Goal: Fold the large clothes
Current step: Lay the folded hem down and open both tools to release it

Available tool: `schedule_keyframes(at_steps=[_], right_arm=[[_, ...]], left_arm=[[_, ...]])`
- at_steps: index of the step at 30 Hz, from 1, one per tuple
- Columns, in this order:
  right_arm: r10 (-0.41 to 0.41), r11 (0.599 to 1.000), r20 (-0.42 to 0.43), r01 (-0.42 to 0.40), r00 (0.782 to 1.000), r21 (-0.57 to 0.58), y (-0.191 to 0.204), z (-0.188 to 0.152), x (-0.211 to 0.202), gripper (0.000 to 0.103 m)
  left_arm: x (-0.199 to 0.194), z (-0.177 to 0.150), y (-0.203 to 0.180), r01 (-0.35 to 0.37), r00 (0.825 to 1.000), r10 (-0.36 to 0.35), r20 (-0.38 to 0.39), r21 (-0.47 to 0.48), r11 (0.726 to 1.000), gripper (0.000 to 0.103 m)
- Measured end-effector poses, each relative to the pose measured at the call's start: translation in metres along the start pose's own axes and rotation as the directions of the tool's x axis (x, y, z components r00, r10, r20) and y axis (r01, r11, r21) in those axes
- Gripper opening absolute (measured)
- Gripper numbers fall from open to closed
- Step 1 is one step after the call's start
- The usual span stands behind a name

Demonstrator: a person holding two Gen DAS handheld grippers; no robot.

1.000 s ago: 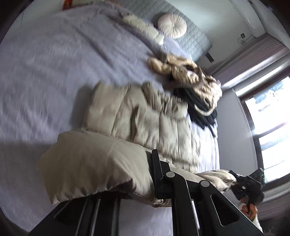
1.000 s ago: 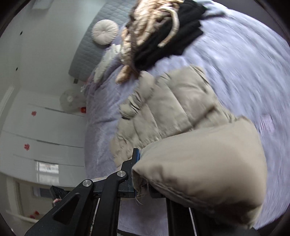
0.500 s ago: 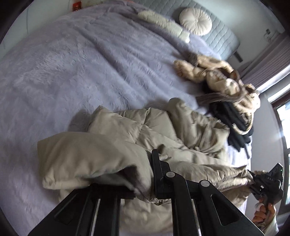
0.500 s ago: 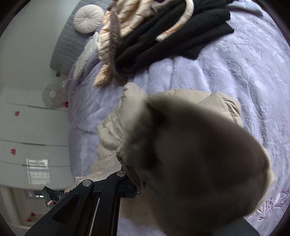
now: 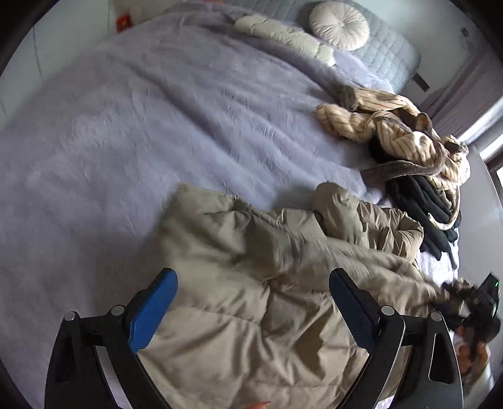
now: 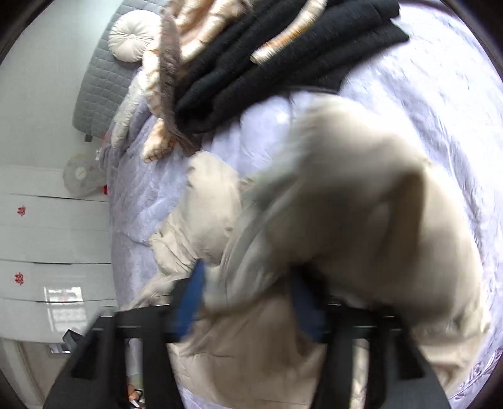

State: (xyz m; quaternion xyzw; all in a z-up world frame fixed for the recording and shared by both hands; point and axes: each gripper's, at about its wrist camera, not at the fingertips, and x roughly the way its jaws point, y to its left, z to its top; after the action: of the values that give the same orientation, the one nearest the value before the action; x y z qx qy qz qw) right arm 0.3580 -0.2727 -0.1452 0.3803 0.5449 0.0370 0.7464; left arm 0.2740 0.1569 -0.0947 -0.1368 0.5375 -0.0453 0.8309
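Note:
A beige puffer jacket [image 5: 276,270] lies folded over on the lilac bed cover [image 5: 157,110]. My left gripper [image 5: 251,302] is open just above the jacket's near edge, blue pads [image 5: 154,308] apart, holding nothing. The right wrist view is blurred: the jacket [image 6: 345,220] fills the frame, and my right gripper [image 6: 248,302] shows its blue pads [image 6: 188,302] spread with fabric bulging between and over them. The right gripper also shows in the left wrist view [image 5: 481,308] at the jacket's far right end.
A striped cream garment [image 5: 402,132] and a black garment [image 5: 430,207] are piled on the bed beyond the jacket, also in the right wrist view [image 6: 283,63]. A round cushion [image 5: 339,23] and a grey headboard [image 5: 386,53] are at the far end. White wardrobes [image 6: 47,245] stand beside the bed.
Both grippers carried the jacket's lower half over onto its upper half. The left gripper opened and let go of the fabric. The right gripper's jaws have spread apart too.

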Motion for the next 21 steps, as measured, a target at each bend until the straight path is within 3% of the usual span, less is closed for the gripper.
schedule_keyframes(at_steps=[3,4,5,6,7,10,12,16,21], right_arm=[[-0.008,0.995,0.017,0.01,1.0,-0.096,0.017,-0.003,-0.017,0.067],[-0.035,0.99,0.035,0.039,0.999,-0.139,0.023,-0.007,-0.024,0.061],[-0.066,0.979,0.059,0.076,0.996,-0.191,0.029,-0.013,-0.03,0.05],[-0.107,0.962,0.077,0.122,0.991,-0.242,0.032,-0.018,-0.035,0.023],[-0.154,0.945,0.092,0.174,0.984,-0.278,0.033,-0.022,-0.037,0.014],[-0.302,0.872,0.18,0.348,0.936,-0.345,0.026,-0.023,-0.039,0.014],[-0.356,0.855,0.202,0.405,0.912,-0.324,0.014,-0.011,-0.035,0.014],[-0.385,0.88,0.158,0.413,0.909,-0.235,-0.026,0.016,-0.013,0.011],[-0.39,0.899,0.157,0.412,0.908,-0.15,-0.052,0.037,0.018,0.01]], left_arm=[[-0.009,0.001,0.003,-0.053,0.998,0.052,0.042,0.023,0.998,0.097],[-0.01,-0.001,0.002,-0.078,0.996,0.075,0.057,0.043,0.996,0.097],[-0.01,-0.003,0.002,-0.086,0.995,0.083,0.063,0.052,0.995,0.089],[-0.007,-0.007,0.0,-0.086,0.995,0.081,0.062,0.078,0.993,0.081],[-0.003,-0.01,-0.001,-0.089,0.995,0.085,0.049,0.097,0.991,0.069],[0.018,-0.016,-0.006,-0.108,0.994,0.106,0.023,0.143,0.984,0.063],[0.034,-0.012,-0.009,-0.139,0.99,0.134,0.042,0.155,0.978,0.063],[0.083,0.003,-0.002,-0.207,0.978,0.206,0.021,0.118,0.971,0.063],[0.123,0.011,0.002,-0.23,0.973,0.229,0.017,0.088,0.969,0.063]])
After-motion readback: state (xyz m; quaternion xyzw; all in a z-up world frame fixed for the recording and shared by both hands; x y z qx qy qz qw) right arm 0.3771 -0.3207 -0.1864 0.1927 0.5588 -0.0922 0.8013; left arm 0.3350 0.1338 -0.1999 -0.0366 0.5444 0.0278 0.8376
